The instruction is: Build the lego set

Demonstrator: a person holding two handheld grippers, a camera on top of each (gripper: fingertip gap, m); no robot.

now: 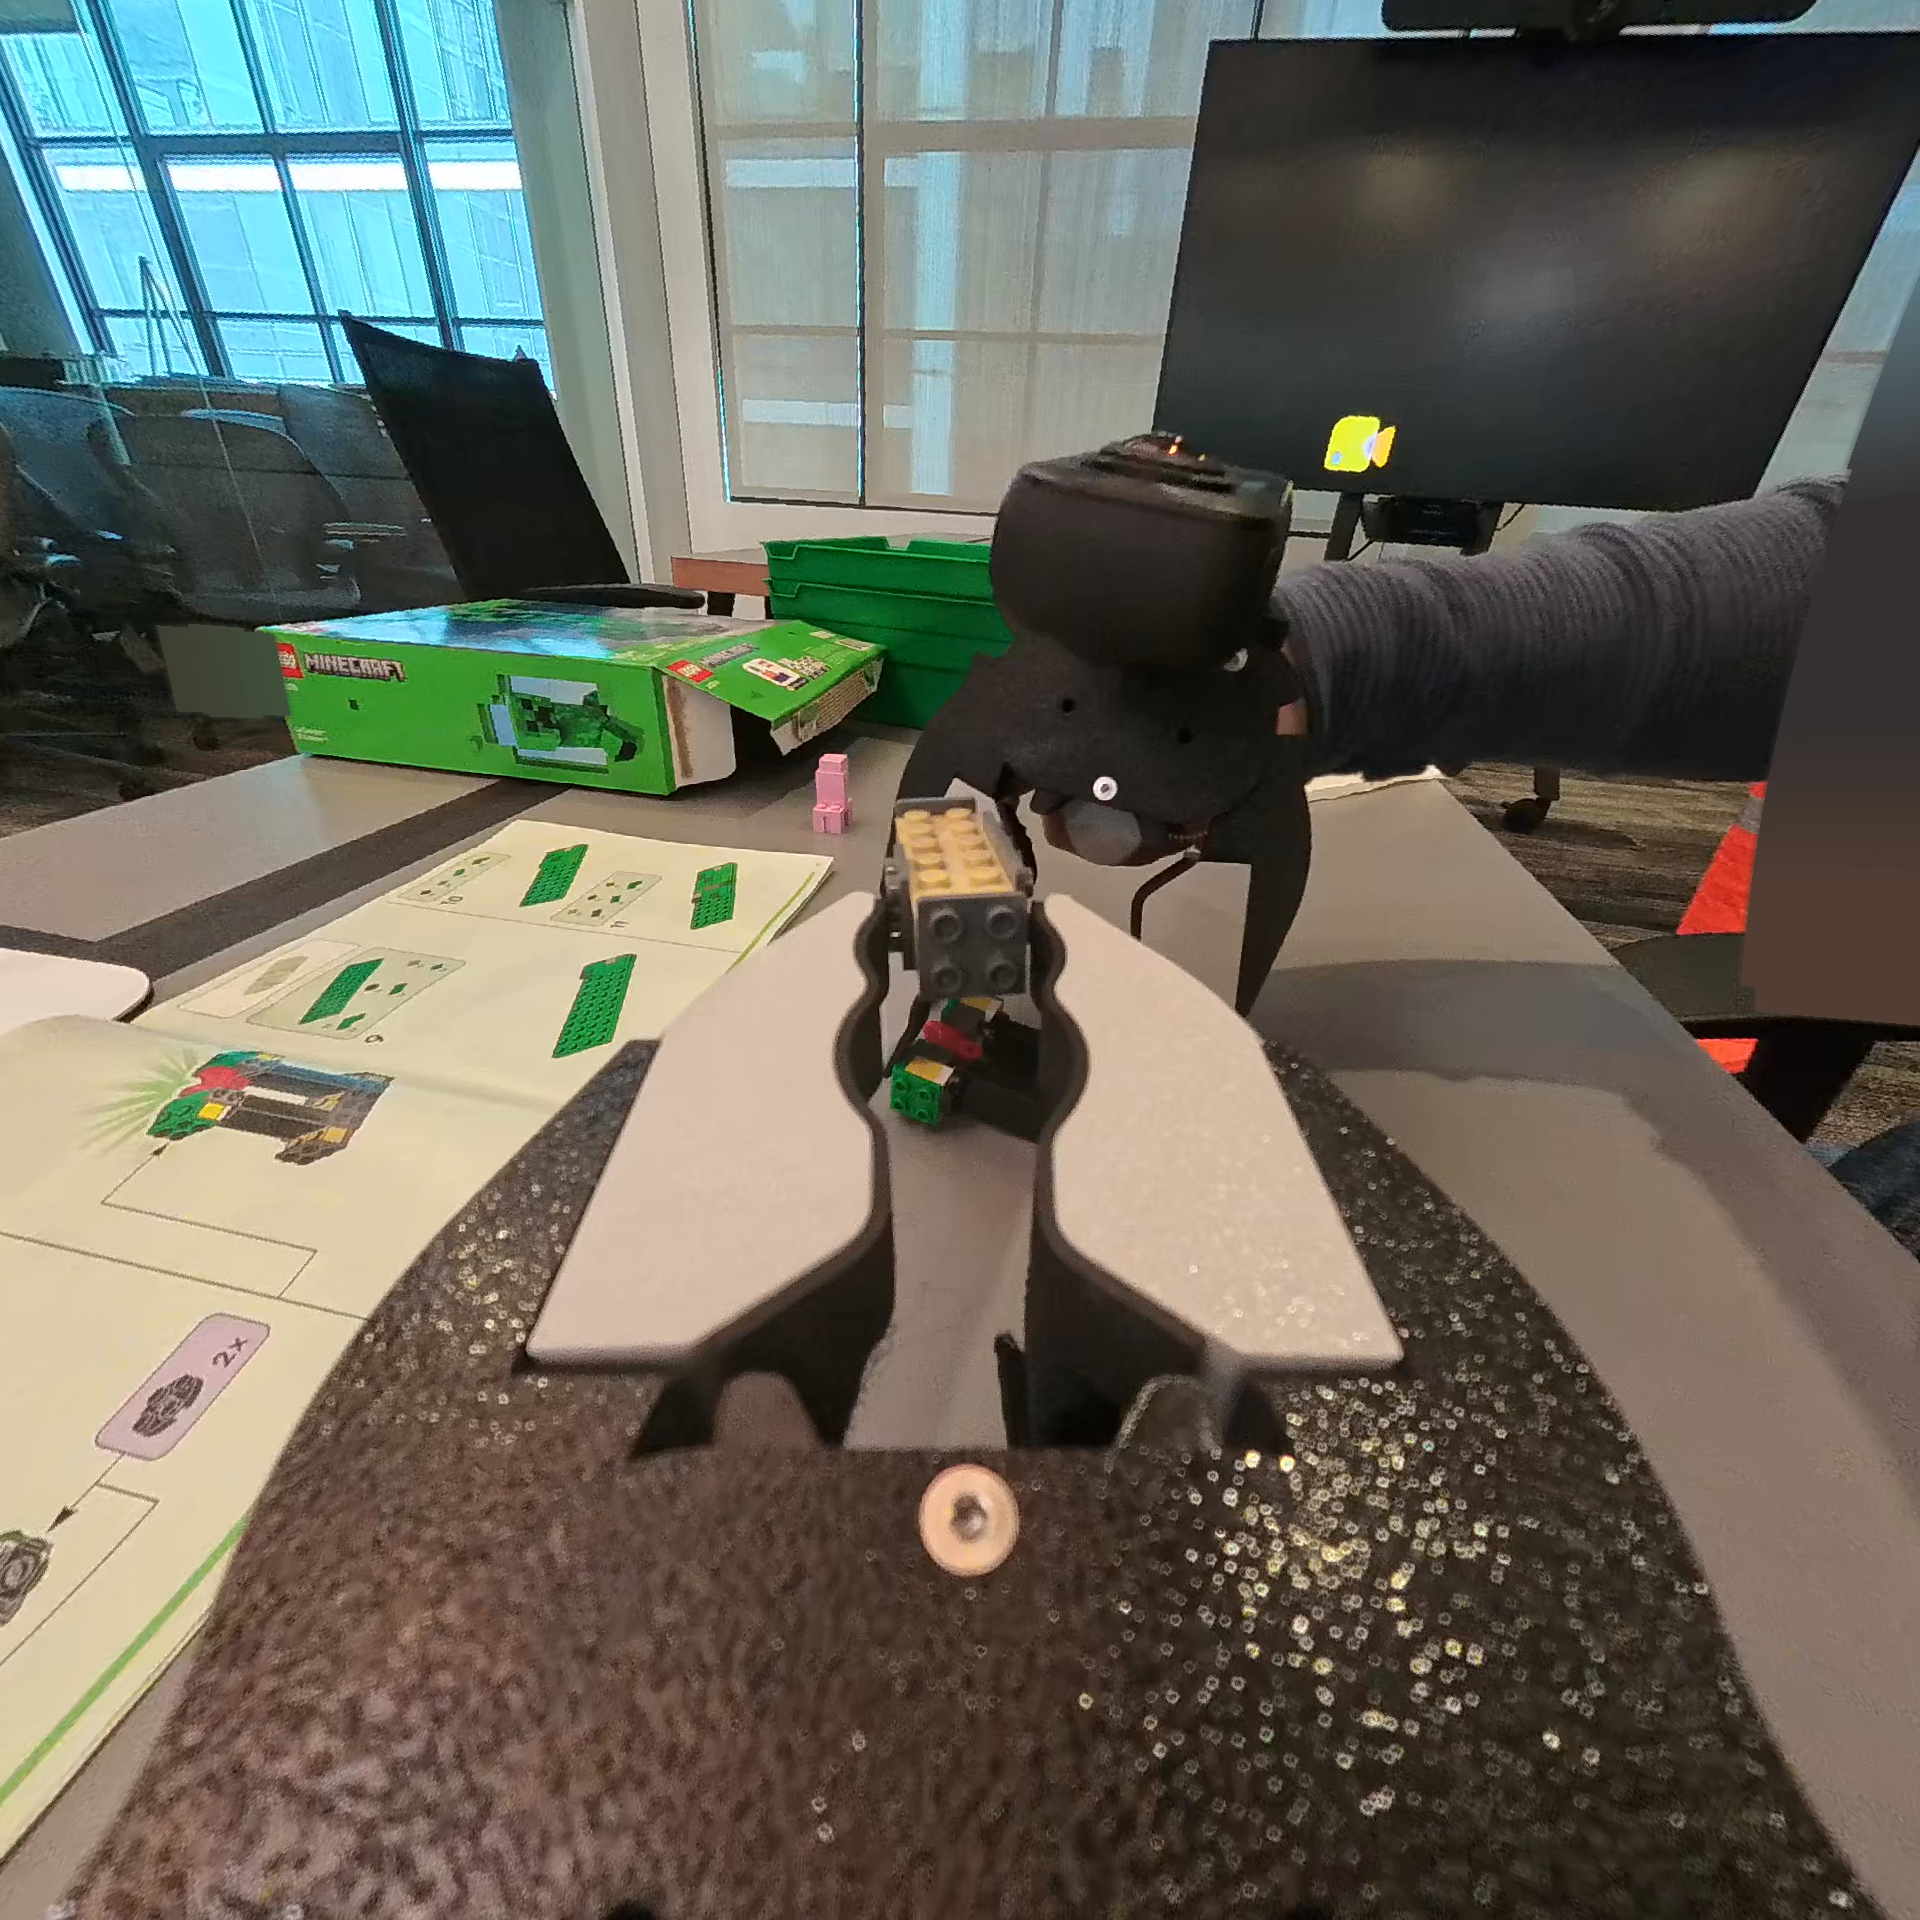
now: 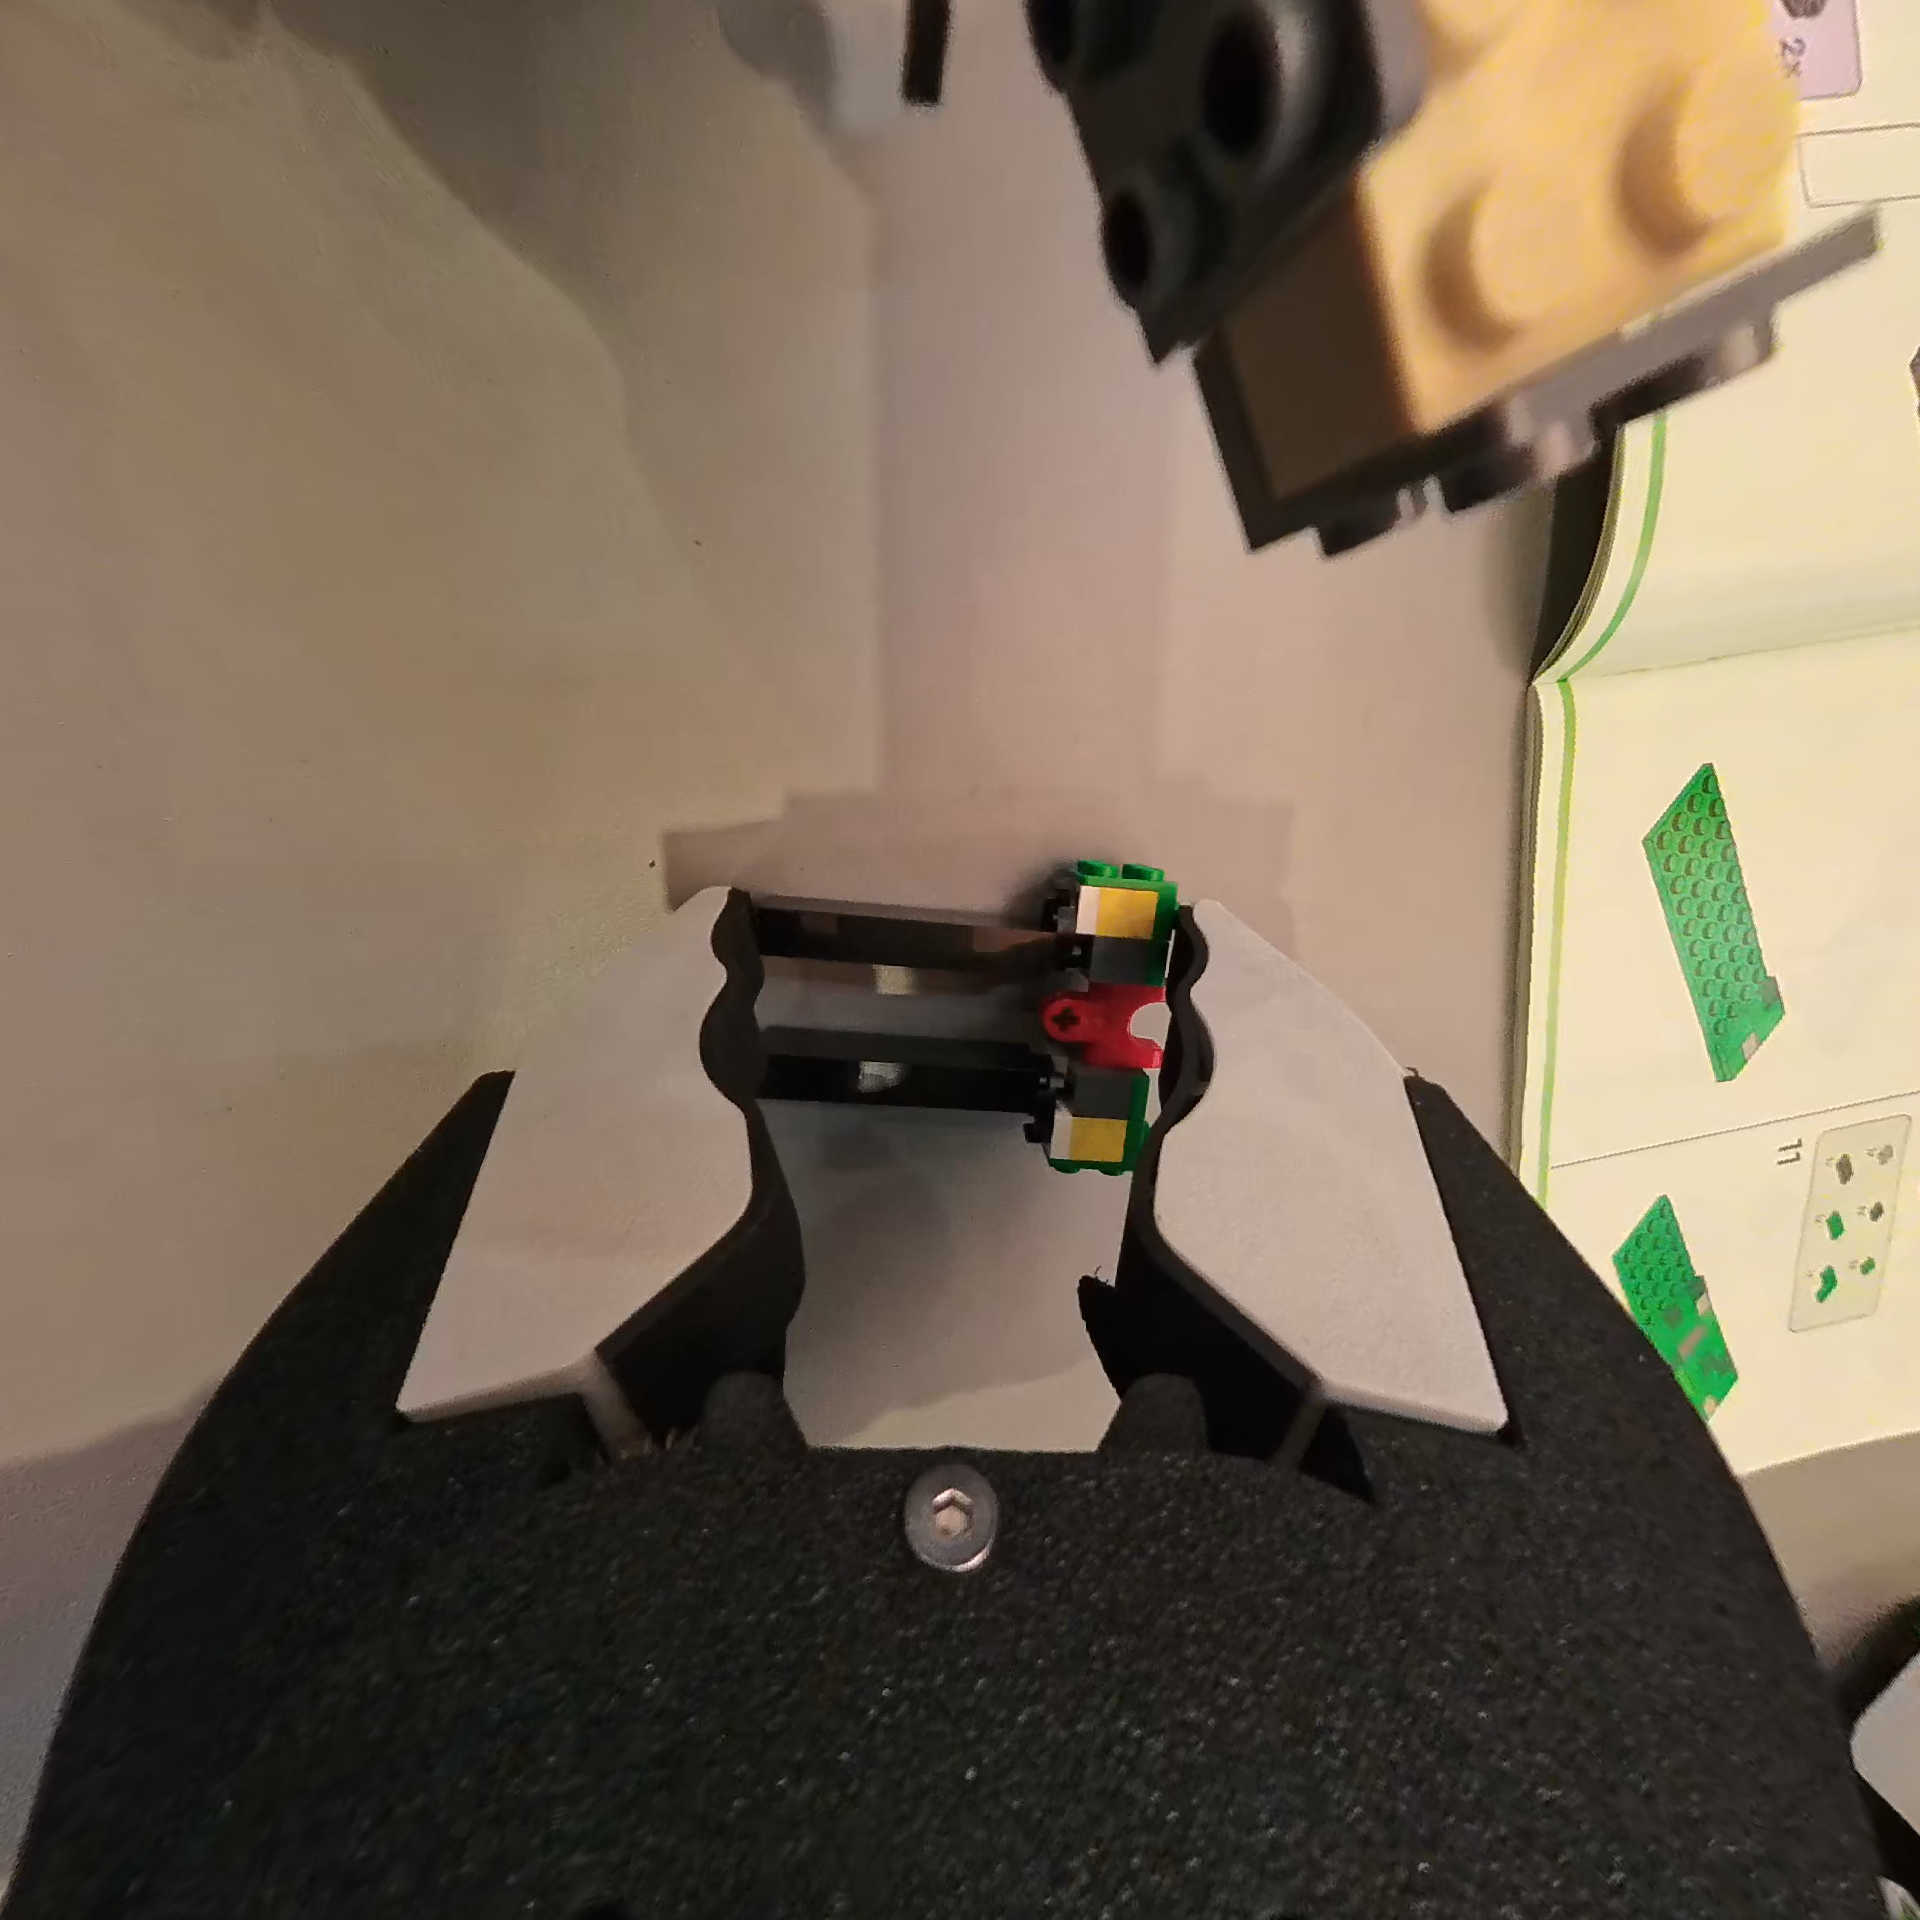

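My left gripper (image 1: pixel 964 935) is shut on a tan and dark grey lego block (image 1: pixel 961 894) and holds it above the table. The block shows blurred at the top right of the right wrist view (image 2: pixel 1455 260). Below it, a black lego assembly with green, yellow and red end pieces (image 1: pixel 935 1081) sits low over the grey table (image 1: pixel 1507 1143). My right gripper (image 2: pixel 956 997) points down, and its fingers press on both ends of that assembly (image 2: pixel 914 997). Its black housing (image 1: pixel 1132 582) hangs just behind the tan block.
An open instruction booklet (image 1: pixel 312 1091) lies to the left and also shows in the right wrist view (image 2: pixel 1714 935). Behind it are a green lego box (image 1: pixel 499 696), a pink figure (image 1: pixel 831 795) and stacked green trays (image 1: pixel 883 603). A person's sleeve (image 1: pixel 1558 644) reaches in from the right. The grippers' ends are close to 11 cm from one another.
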